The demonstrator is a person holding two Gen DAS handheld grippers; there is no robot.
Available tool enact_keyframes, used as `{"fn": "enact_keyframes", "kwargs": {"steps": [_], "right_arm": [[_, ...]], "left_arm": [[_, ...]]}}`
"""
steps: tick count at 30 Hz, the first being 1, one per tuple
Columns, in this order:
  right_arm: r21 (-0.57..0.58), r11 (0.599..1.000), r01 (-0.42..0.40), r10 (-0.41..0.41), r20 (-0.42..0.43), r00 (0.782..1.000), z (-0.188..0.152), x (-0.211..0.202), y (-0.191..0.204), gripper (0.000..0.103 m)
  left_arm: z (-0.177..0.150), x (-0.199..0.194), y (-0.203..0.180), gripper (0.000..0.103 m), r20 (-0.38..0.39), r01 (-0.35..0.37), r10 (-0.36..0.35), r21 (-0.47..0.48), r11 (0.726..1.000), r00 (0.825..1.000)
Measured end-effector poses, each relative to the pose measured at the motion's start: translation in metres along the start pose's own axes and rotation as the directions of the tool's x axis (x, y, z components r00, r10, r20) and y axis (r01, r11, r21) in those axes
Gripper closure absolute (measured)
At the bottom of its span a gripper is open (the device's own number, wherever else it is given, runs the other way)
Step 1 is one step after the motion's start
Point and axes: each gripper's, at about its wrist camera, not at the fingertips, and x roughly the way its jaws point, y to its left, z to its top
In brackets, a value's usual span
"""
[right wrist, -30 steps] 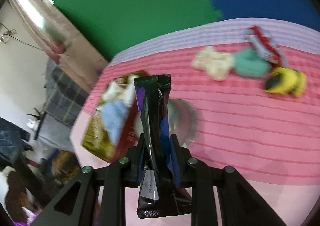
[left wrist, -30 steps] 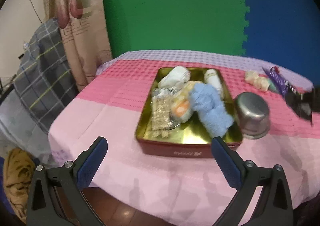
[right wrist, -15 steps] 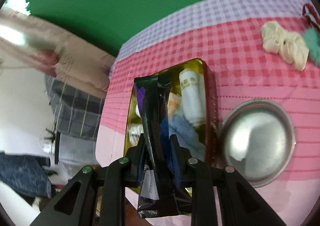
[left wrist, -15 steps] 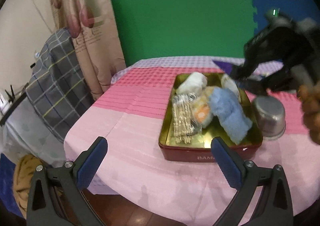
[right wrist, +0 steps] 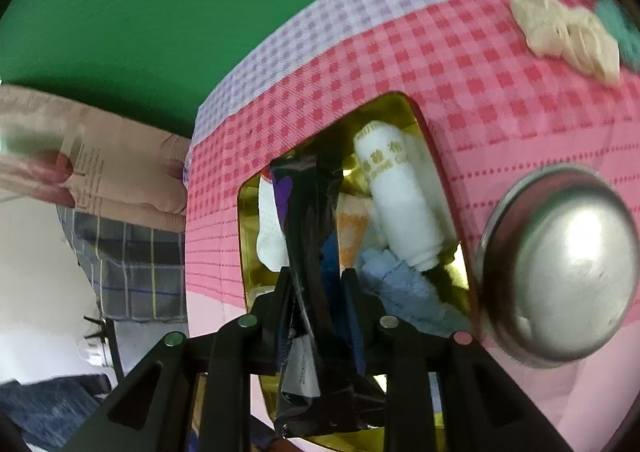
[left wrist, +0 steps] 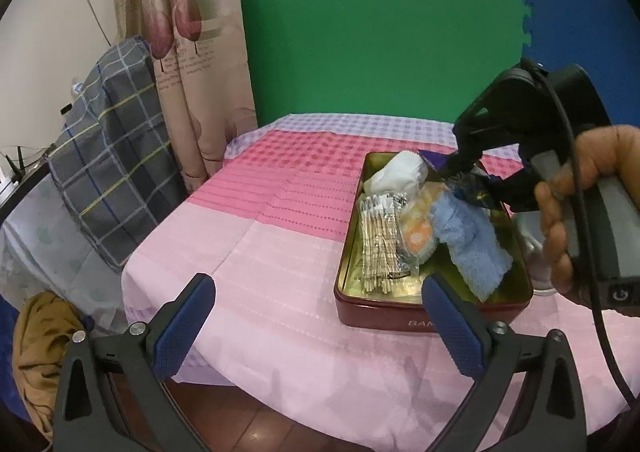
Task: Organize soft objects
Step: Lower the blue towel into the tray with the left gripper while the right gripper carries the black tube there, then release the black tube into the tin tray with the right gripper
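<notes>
A red tin point(left wrist: 384, 318) with a gold inside point(right wrist: 250, 212) holds a blue towel point(left wrist: 470, 248), a white cloth point(left wrist: 396, 172), a white roll point(right wrist: 400, 196), an orange-and-cream item point(left wrist: 418, 230) and a packet of sticks point(left wrist: 378, 244). My right gripper point(right wrist: 316, 284) is shut on a black and purple packet point(right wrist: 308, 220) and holds it low over the tin's far end; it also shows in the left wrist view point(left wrist: 460, 168). My left gripper point(left wrist: 316, 324) is open and empty, in front of the table's near edge.
A steel bowl point(right wrist: 560, 272) stands right of the tin. A cream cloth point(right wrist: 568, 36) and a teal item point(right wrist: 616, 24) lie further back on the pink checked tablecloth point(left wrist: 260, 252). A plaid-covered chair point(left wrist: 108, 148) and a curtain point(left wrist: 192, 52) stand to the left.
My right gripper has carried the packet leftwards and down over the tin. The left gripper has drifted left, still open.
</notes>
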Motion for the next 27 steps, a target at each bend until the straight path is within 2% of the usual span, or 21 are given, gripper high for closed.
{"fn": "enact_keyframes", "kwargs": {"steps": [4,7,9,16,19,20,22,23,26,27], "right_arm": [[0.032,0.999,-0.021,0.022,-0.018,1.000,-0.001,0.002,-0.002,0.073],[0.040,0.998,-0.040,0.041,-0.028,0.999,-0.003,-0.004,-0.002,0.062],[0.045,0.996,-0.076,0.078,-0.030,0.997,-0.005,-0.012,-0.002,0.062],[-0.068,0.989,-0.134,0.133,-0.008,0.991,-0.009,-0.047,0.002,0.059],[-0.240,0.970,-0.046,0.058,0.043,0.997,-0.019,-0.063,0.001,0.059],[-0.328,0.945,0.017,0.017,0.101,0.995,-0.026,-0.073,0.000,0.059],[-0.422,0.901,0.099,-0.027,0.173,0.985,-0.037,-0.086,-0.010,0.059],[-0.457,0.879,0.140,-0.051,0.200,0.978,-0.042,-0.092,-0.019,0.059],[-0.457,0.860,0.228,-0.124,0.247,0.961,-0.045,-0.105,-0.046,0.059],[-0.451,0.850,0.272,-0.158,0.274,0.949,-0.045,-0.111,-0.057,0.059]], "left_arm": [[0.000,-0.001,0.001,0.000,-0.001,0.000,0.000,-0.012,1.000,1.000],[0.001,0.001,0.003,0.000,-0.007,-0.001,0.001,-0.014,1.000,1.000],[0.001,0.001,0.002,0.000,-0.006,-0.003,0.003,-0.013,1.000,1.000],[-0.002,-0.003,-0.007,0.000,0.008,-0.011,0.011,0.026,1.000,1.000],[-0.002,-0.003,-0.009,0.000,0.005,-0.007,0.007,0.036,0.999,1.000],[-0.002,-0.004,-0.010,0.000,0.008,-0.006,0.006,0.038,0.999,1.000],[-0.003,-0.005,-0.011,0.000,0.012,-0.008,0.007,0.044,0.999,1.000],[-0.003,-0.005,-0.013,0.000,0.010,-0.008,0.008,0.048,0.999,1.000],[-0.005,-0.005,-0.018,0.000,0.004,-0.013,0.013,0.065,0.998,1.000],[-0.006,-0.005,-0.021,0.000,0.006,-0.016,0.016,0.076,0.997,1.000]]}}
